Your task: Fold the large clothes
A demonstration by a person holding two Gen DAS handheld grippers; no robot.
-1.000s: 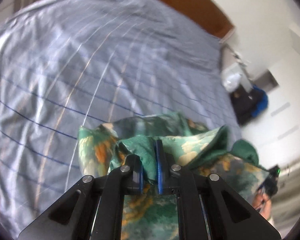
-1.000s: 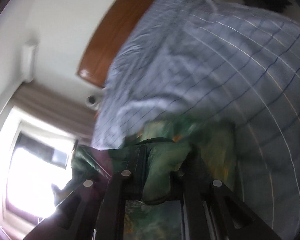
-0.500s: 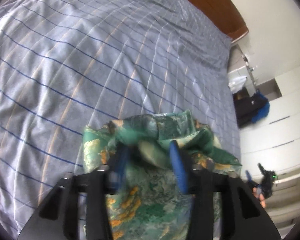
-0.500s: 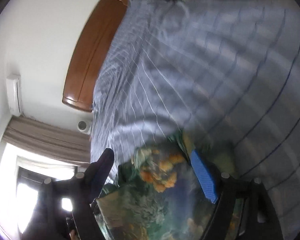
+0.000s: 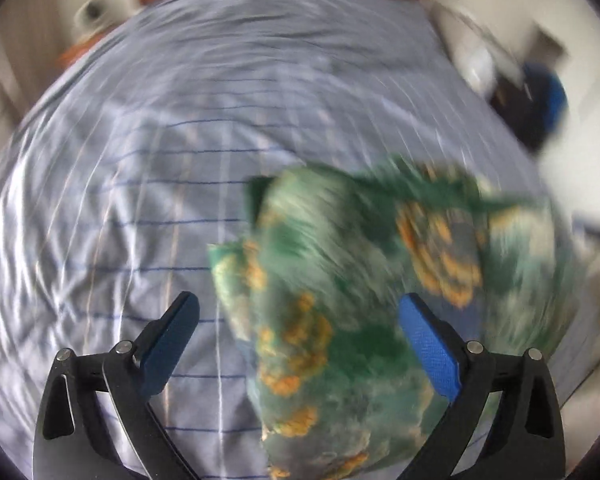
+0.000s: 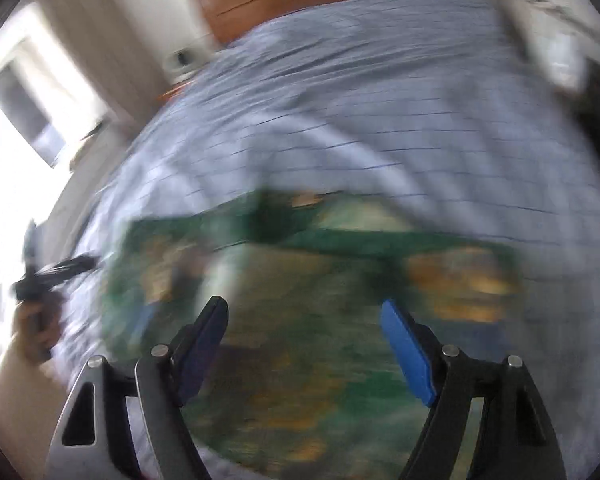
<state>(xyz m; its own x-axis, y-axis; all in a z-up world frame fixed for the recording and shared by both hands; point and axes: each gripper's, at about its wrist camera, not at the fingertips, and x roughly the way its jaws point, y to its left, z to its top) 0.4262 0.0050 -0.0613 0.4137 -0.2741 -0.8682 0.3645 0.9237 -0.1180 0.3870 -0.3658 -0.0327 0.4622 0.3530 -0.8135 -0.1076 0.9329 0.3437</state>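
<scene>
The green and orange printed garment [image 5: 340, 320] lies bunched on the checked bed sheet [image 5: 140, 160], released after a fold; the left tongs [image 5: 296, 312] have just been opening and stand wide apart above the cloth, gripping nothing; the right tongs [image 6: 304, 320] are likewise apart and empty over it; next, I judge, each must find a fresh edge for another fold.
</scene>
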